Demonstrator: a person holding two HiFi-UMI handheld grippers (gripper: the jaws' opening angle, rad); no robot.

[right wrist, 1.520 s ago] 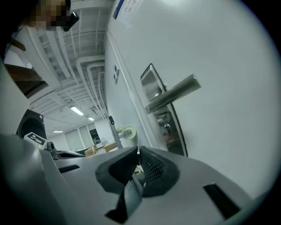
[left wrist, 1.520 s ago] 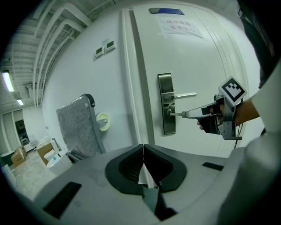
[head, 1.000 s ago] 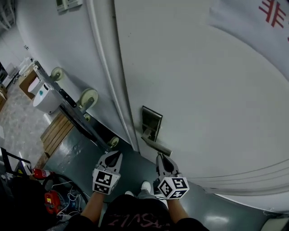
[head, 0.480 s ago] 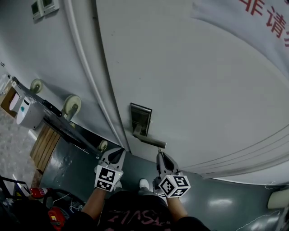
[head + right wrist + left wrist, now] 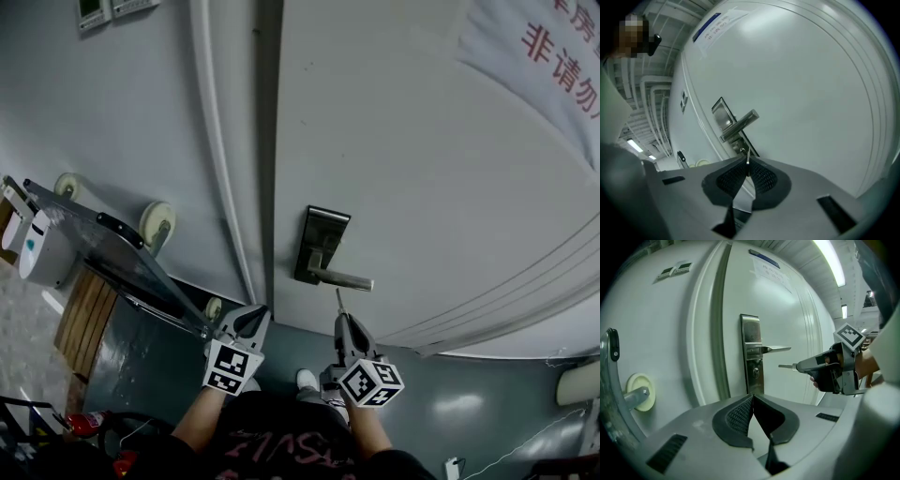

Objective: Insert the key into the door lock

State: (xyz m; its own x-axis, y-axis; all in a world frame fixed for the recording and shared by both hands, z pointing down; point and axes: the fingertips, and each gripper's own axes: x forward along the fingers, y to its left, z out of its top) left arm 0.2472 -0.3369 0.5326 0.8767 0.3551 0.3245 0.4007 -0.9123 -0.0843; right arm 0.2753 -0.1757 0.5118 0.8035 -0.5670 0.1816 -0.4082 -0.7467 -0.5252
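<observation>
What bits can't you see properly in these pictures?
Key: its head is hidden between the right gripper's pads in every view.
Keyhole: too small and dark to find in the head view; the left gripper view shows it.
Sign: cut off by the head view's top and right edges.

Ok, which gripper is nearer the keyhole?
Right. The right gripper holds the key beside the keyhole, on its right, not yet in. The left gripper hangs lower, to its left, shut and empty.
</observation>
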